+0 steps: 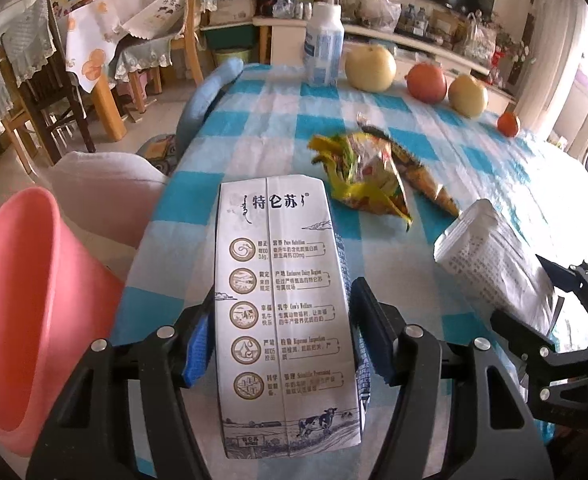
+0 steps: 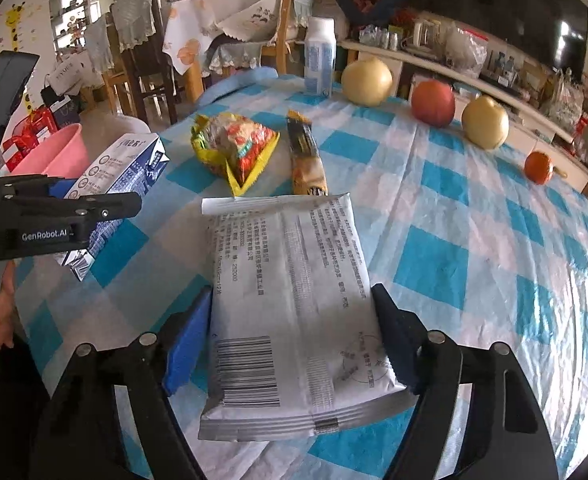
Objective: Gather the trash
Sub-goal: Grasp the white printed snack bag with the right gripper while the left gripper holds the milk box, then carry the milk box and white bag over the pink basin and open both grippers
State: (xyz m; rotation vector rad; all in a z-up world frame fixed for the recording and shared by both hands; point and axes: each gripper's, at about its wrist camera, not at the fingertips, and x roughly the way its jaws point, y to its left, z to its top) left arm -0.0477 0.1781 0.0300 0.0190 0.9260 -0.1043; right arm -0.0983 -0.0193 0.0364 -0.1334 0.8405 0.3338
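My left gripper (image 1: 279, 332) is shut on a white milk carton (image 1: 285, 304) with printed text, held over the table's left edge; the carton also shows in the right wrist view (image 2: 121, 176). My right gripper (image 2: 291, 340) is shut on a flat white foil packet (image 2: 294, 300) with a barcode, which also shows in the left wrist view (image 1: 494, 256). A yellow snack wrapper (image 2: 237, 148) and a brown stick wrapper (image 2: 306, 156) lie on the checked tablecloth (image 2: 454, 220) ahead. A pink bin (image 1: 25, 292) stands left of the table.
A white bottle (image 1: 324, 46), two pale pears (image 1: 370, 68), a red apple (image 1: 426, 82) and a small orange fruit (image 1: 508, 124) stand along the table's far side. Wooden chairs (image 1: 53, 92) stand beyond at the left. A white bin (image 1: 105, 196) sits behind the pink one.
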